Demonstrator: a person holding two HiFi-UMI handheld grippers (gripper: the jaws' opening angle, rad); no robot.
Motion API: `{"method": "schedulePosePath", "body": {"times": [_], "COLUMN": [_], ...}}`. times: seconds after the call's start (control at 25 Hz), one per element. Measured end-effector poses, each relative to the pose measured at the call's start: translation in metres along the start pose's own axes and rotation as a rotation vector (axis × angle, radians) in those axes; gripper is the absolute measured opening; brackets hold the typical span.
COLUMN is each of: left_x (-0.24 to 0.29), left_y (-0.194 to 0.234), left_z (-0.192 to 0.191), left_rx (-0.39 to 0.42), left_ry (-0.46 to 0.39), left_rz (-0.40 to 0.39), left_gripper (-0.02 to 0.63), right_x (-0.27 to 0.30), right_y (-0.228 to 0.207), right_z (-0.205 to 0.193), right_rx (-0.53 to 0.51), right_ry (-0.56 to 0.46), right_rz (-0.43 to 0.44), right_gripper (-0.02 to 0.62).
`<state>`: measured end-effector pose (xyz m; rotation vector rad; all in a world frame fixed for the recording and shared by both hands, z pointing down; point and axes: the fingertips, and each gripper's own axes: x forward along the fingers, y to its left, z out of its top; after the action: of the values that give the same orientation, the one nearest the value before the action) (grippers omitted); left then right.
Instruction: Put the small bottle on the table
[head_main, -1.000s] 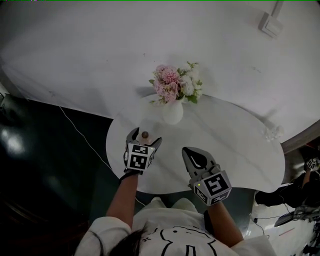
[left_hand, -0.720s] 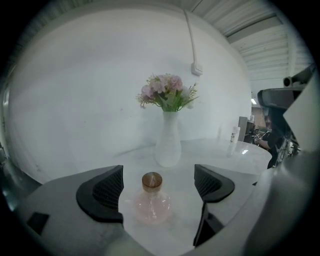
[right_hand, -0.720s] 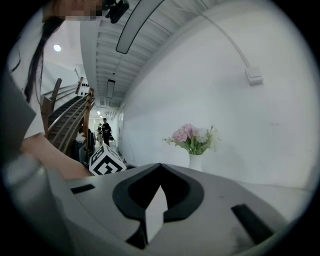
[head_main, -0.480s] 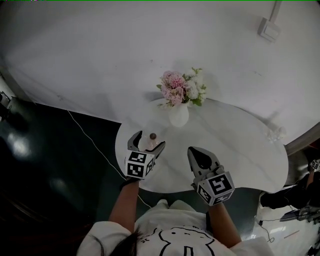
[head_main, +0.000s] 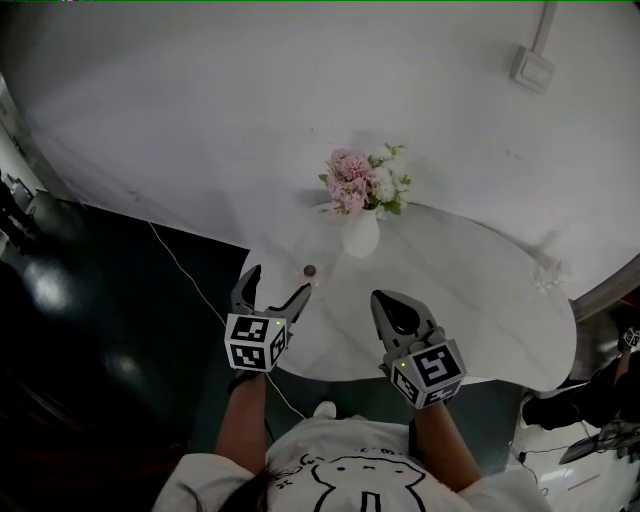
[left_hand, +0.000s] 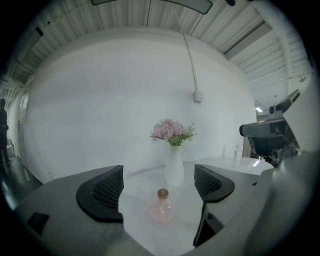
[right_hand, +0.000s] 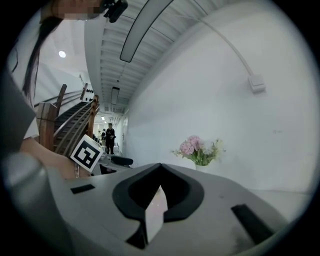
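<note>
Small bottle (left_hand: 163, 206) is standing upright on the white table (head_main: 480, 310), near the table's 9 o'clock edge in the head view. It is a clear, round-bodied bottle with a brown stopper.

Left gripper (head_main: 277, 284) is hovering at that edge with its jaws spread wide and gripping nothing. The bottle is sitting at 1 o'clock from this gripper, just beyond the fingertips. In the left gripper view it is showing in line with the gap, clear of both pads.

Right gripper (head_main: 392, 308) is hovering over the table's near edge, at 4 o'clock from the bottle and well apart from it. Its jaws are pressing together with nothing between them.

A white vase (head_main: 361, 236) holding pink and white flowers (head_main: 366, 180) is standing at 1 o'clock from the bottle, near it but not touching, close to the white wall (head_main: 200, 100). A thin cable (head_main: 185, 282) is trailing across the dark floor (head_main: 90, 330) at 9 o'clock from the table.
</note>
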<state>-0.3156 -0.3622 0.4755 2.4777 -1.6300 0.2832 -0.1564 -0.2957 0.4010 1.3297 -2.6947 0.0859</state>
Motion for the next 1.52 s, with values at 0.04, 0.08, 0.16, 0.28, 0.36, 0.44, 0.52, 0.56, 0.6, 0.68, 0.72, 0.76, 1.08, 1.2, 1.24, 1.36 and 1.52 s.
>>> {"method": "schedulePosePath", "body": {"times": [0.04, 0.08, 0.16, 0.28, 0.36, 0.44, 0.52, 0.56, 0.6, 0.68, 0.72, 0.76, 1.08, 1.2, 1.24, 1.36, 1.52], "left_x": [-0.007, -0.012, -0.022, -0.039, -0.050, -0.061, -0.072, -0.077, -0.081, -0.090, -0.095, -0.101, -0.132, -0.132, -0.132, -0.135, -0.138], "left_y": [0.001, 0.000, -0.002, -0.005, -0.006, -0.007, -0.009, -0.010, -0.011, -0.013, -0.012, -0.011, -0.006, -0.010, -0.012, -0.015, -0.018], "left_z": [0.005, 0.011, 0.020, 0.038, 0.051, 0.061, 0.070, 0.074, 0.079, 0.090, 0.095, 0.101, 0.143, 0.152, 0.154, 0.160, 0.164], "left_rx": [0.003, 0.008, 0.022, 0.030, 0.006, -0.017, -0.008, 0.006, 0.021, 0.044, 0.054, 0.066, 0.097, 0.114, 0.120, 0.137, 0.151], "left_ry": [-0.010, -0.020, -0.035, -0.072, -0.107, -0.121, -0.125, -0.128, -0.134, -0.157, -0.174, -0.194, -0.358, -0.369, -0.373, -0.381, -0.384], "left_rz": [0.010, 0.018, 0.029, 0.051, 0.061, 0.067, 0.077, 0.082, 0.087, 0.100, 0.113, 0.130, 0.187, 0.180, 0.177, 0.173, 0.168], "left_gripper": [0.454, 0.453, 0.453, 0.453, 0.453, 0.448, 0.430, 0.419, 0.419, 0.384, 0.358, 0.309, 0.005, 0.005, 0.005, 0.005, 0.005], "right_x": [-0.003, -0.006, -0.010, -0.016, -0.020, -0.023, -0.026, -0.028, -0.029, -0.032, -0.033, -0.035, -0.047, -0.050, -0.051, -0.053, -0.057], "right_y": [0.001, 0.001, 0.000, -0.002, -0.003, -0.003, -0.003, -0.003, -0.004, -0.005, -0.006, -0.006, -0.010, -0.016, -0.018, -0.020, -0.019], "right_z": [0.003, 0.006, 0.011, 0.021, 0.030, 0.038, 0.045, 0.049, 0.052, 0.057, 0.060, 0.064, 0.091, 0.097, 0.098, 0.103, 0.110], "right_rx": [-0.005, -0.011, -0.019, -0.024, -0.030, -0.040, -0.048, -0.051, -0.052, -0.056, -0.059, -0.063, -0.114, -0.130, -0.138, -0.150, -0.156], "right_ry": [-0.003, -0.007, -0.017, -0.038, -0.054, -0.070, -0.083, -0.086, -0.089, -0.096, -0.100, -0.105, -0.158, -0.175, -0.178, -0.182, -0.196], "right_rz": [0.002, 0.004, 0.003, -0.002, -0.005, -0.006, -0.008, -0.010, -0.012, -0.015, -0.016, -0.016, -0.036, -0.057, -0.064, -0.074, -0.078], "right_gripper": [-0.005, -0.005, -0.005, -0.005, -0.005, -0.005, -0.005, -0.005, -0.005, -0.005, -0.005, -0.005, -0.005, -0.005, -0.005, -0.005, -0.005]}}
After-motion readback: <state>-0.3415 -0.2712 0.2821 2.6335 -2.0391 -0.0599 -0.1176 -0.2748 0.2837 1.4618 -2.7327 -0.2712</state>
